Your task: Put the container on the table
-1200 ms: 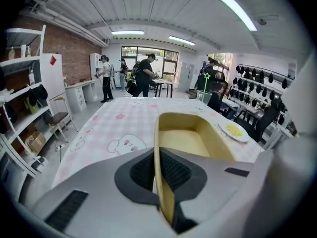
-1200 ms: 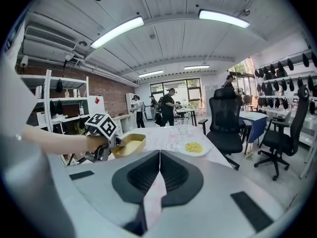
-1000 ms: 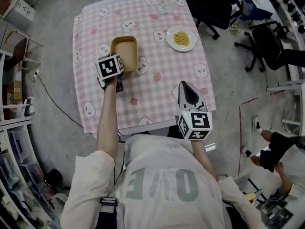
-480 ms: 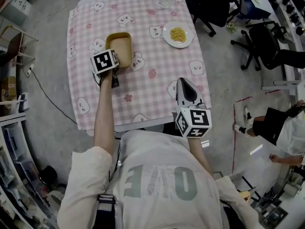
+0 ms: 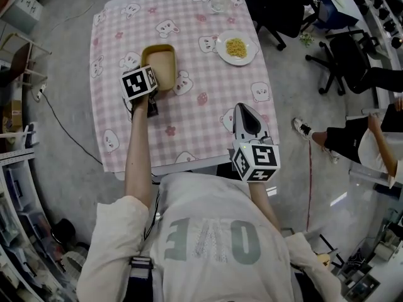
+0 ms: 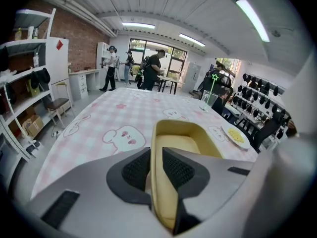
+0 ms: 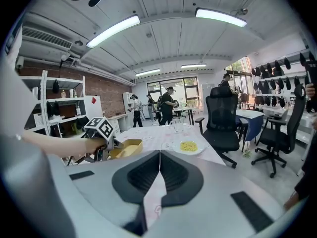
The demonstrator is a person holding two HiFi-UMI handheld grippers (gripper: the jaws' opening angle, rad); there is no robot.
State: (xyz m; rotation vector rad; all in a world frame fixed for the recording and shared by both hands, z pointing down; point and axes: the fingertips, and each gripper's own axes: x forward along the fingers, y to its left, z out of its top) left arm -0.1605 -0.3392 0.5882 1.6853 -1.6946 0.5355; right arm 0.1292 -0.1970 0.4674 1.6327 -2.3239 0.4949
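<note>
The tan rectangular container rests on the pink checked table, left of its middle. My left gripper is at the container's near left corner. In the left gripper view the container's side wall stands between the two pads; the jaws of the left gripper are opening, and thin slits show beside the wall. My right gripper hovers over the table's near right corner, shut and empty; in the right gripper view its tips meet, and the container lies far to the left.
A white plate of yellow food sits at the table's right, a clear glass at its far edge. Black office chairs stand beyond the right side. A person moves on the floor at right. Shelves line the left wall.
The left gripper and the container stay where they were on the table. The right gripper has not moved. A person at the right has walked across the floor.
</note>
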